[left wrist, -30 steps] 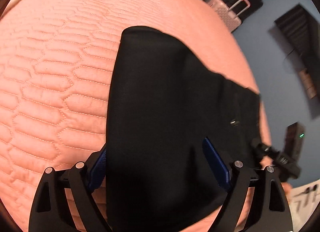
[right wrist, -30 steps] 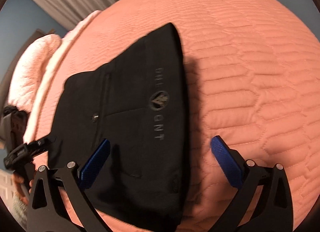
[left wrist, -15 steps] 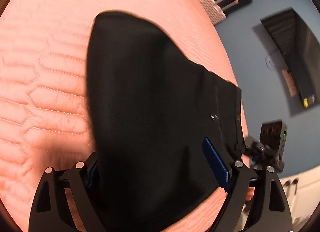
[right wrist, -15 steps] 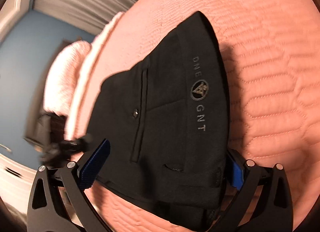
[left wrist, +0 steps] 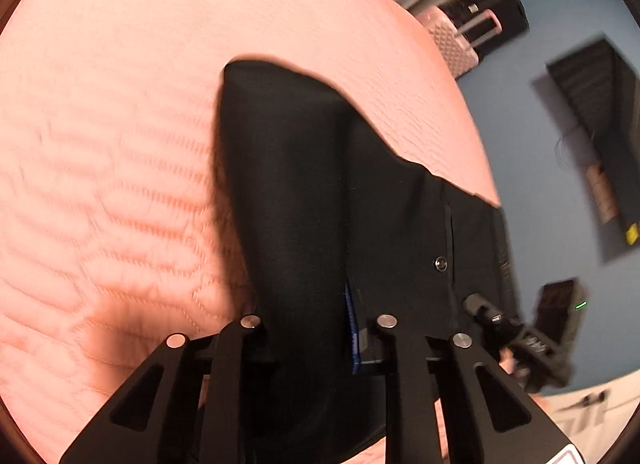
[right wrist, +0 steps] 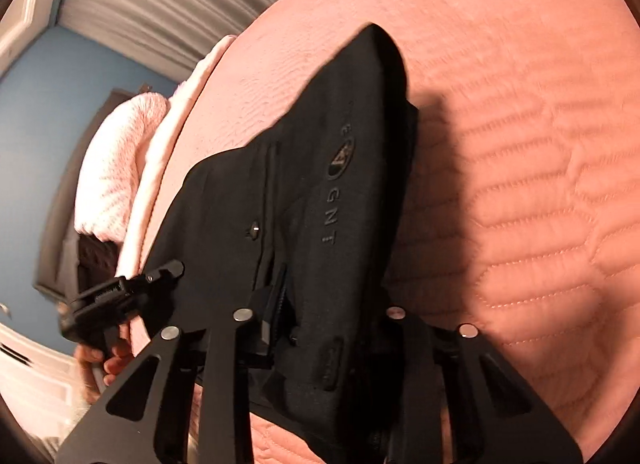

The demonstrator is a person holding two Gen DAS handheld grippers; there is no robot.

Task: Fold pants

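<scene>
The black pants (left wrist: 320, 192) lie folded on the pink quilted bed (left wrist: 112, 168). My left gripper (left wrist: 312, 328) is shut on the near edge of the pants, with the cloth bunched between the jaws. In the right wrist view the pants (right wrist: 320, 200) show a round logo and grey letters. My right gripper (right wrist: 320, 316) is shut on the near edge of the pants too. Each gripper shows at the edge of the other's view, the right one (left wrist: 504, 324) and the left one (right wrist: 132, 288).
A pink suitcase (left wrist: 456, 40) and a black one (left wrist: 492, 12) stand beyond the bed by a blue wall. Pink pillows (right wrist: 120, 168) lie at the bed's left end. Grey curtains (right wrist: 160, 0) hang behind.
Both grippers have closed from wide open onto the near edge of the pants. The pants' near edge has lifted and bunched between the jaws.
</scene>
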